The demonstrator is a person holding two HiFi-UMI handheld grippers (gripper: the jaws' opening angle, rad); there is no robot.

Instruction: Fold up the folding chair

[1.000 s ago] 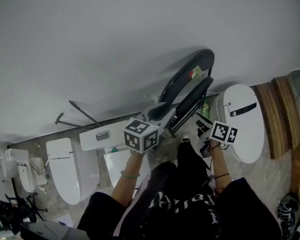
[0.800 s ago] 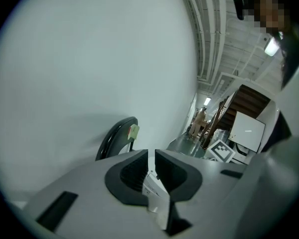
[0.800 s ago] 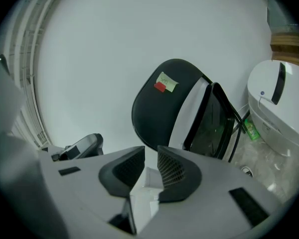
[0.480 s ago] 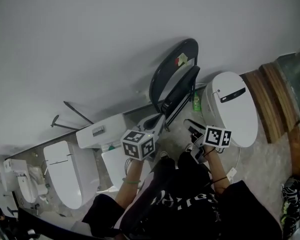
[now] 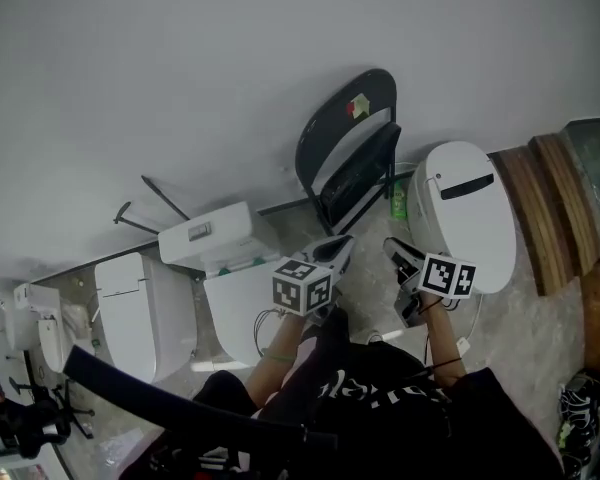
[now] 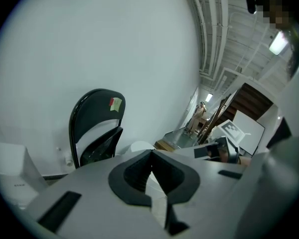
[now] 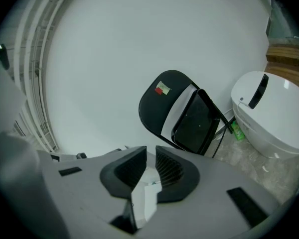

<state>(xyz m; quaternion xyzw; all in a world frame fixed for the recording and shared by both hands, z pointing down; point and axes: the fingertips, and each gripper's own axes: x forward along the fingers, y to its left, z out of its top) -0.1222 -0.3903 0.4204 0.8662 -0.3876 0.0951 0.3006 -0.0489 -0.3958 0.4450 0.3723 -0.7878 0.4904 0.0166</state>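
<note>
The black folding chair (image 5: 350, 153) leans folded flat against the white wall, a small red and yellow sticker on its backrest. It shows in the left gripper view (image 6: 92, 128) and the right gripper view (image 7: 184, 113), well ahead of both grippers. My left gripper (image 5: 340, 246) is shut with nothing in it (image 6: 150, 156), short of the chair's legs. My right gripper (image 5: 395, 248) hangs beside it, jaws closing to a narrow gap with nothing between them (image 7: 150, 153). Neither gripper touches the chair.
A white toilet (image 5: 470, 228) stands right of the chair, with a green bottle (image 5: 398, 204) between them. More white toilets (image 5: 215, 238) (image 5: 140, 318) stand at the left. Wooden boards (image 5: 550, 218) lean at the far right. Thin metal rods (image 5: 165, 200) rest against the wall.
Both grippers have drawn back from the chair, and the left has let go of it and shut. The chair now stands folded against the wall.
</note>
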